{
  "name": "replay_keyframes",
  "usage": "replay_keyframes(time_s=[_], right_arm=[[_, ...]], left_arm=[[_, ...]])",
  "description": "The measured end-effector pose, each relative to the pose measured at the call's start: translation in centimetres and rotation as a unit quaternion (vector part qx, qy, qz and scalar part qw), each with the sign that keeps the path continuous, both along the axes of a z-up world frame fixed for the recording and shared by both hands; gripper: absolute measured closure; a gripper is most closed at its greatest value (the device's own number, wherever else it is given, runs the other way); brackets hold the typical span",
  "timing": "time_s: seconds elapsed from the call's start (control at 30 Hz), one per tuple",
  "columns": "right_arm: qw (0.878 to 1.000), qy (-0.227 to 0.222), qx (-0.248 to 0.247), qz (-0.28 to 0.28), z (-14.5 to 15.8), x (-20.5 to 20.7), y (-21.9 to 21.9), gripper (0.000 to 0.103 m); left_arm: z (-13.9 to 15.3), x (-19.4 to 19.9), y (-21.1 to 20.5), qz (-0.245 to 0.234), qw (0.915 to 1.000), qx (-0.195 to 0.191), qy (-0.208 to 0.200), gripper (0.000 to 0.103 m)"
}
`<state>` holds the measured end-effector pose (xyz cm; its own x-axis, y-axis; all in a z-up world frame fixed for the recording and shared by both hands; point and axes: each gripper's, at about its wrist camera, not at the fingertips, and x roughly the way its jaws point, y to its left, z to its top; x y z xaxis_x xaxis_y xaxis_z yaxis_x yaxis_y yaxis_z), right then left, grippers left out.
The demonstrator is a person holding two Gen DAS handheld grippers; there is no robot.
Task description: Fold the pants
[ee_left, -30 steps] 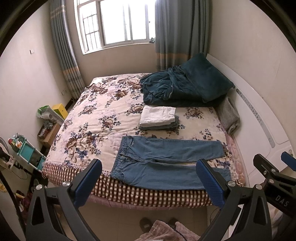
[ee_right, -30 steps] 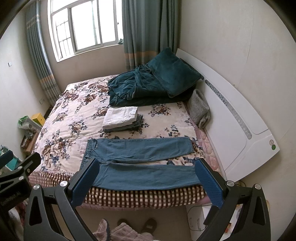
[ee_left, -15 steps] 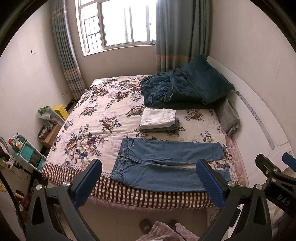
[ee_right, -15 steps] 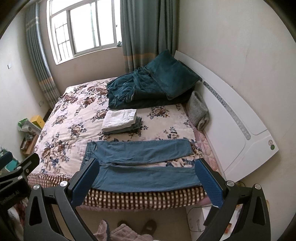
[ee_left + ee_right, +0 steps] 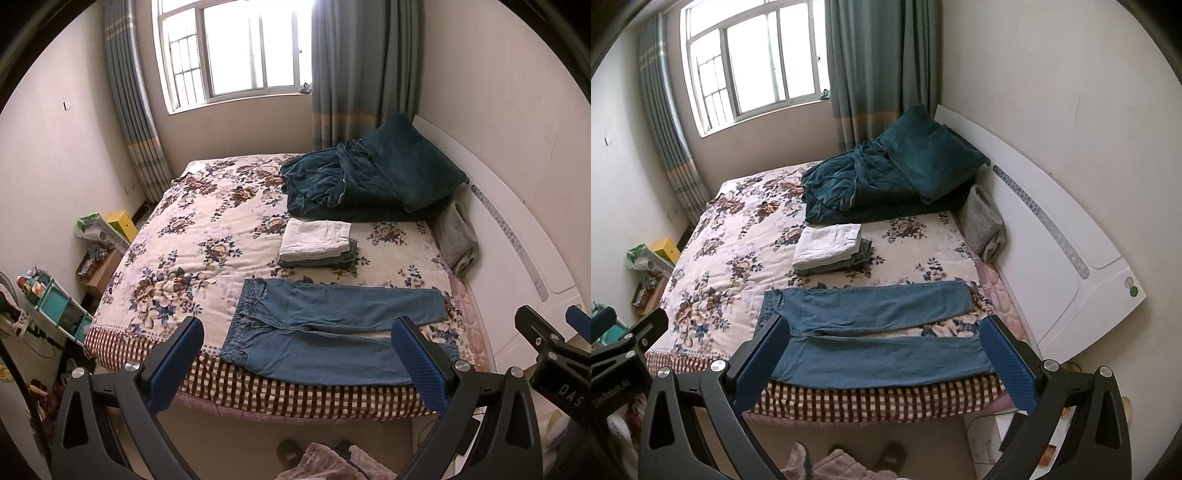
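Blue denim pants (image 5: pixel 332 328) (image 5: pixel 875 332) lie flat along the near edge of the floral bed, waist to the left, both legs stretched to the right with a narrow gap between them. My left gripper (image 5: pixel 299 354) hovers open in front of the bed edge, level with the waist end, nothing between its blue pads. My right gripper (image 5: pixel 886 354) is open too, held off the bed before the leg portion and empty. Neither touches the cloth.
A stack of folded clothes (image 5: pixel 317 243), white on top, sits behind the pants. A teal blanket and pillow (image 5: pixel 369 181) pile at the headboard (image 5: pixel 1052 236). A grey towel (image 5: pixel 984 221) lies by the headboard. Shelves and boxes (image 5: pixel 55 299) crowd the left floor; slippers (image 5: pixel 890 452) below.
Both grippers have risen and tilted slightly, so the bed and pants sit a little lower in each view. The pants have not moved. Both stay open.
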<state>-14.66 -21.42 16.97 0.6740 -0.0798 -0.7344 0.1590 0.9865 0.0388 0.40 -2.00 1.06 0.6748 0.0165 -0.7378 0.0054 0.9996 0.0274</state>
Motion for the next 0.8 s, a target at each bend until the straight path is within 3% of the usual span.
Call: replay_keyframes(time_s=[0.47, 0.67, 0.8], right_arm=[[1.0, 0.01, 0.012, 0.005, -2.0, 1.2, -0.9, 0.0], [0.999, 0.036, 0.03, 0.017, -6.3, 6.8, -2.5, 0.0], [0.997, 0.075, 0.036, 0.006, -10.5, 11.9, -3.2, 0.0]], left_arm=[[-1.4, 1.5, -1.9, 0.026, 0.9996, -0.002, 0.013, 0.0], [-4.8, 6.1, -3.3, 0.051, 0.9982, 0.017, 0.024, 0.0], [-8.2, 10.5, -3.2, 0.057, 0.9965, 0.027, 0.055, 0.0]])
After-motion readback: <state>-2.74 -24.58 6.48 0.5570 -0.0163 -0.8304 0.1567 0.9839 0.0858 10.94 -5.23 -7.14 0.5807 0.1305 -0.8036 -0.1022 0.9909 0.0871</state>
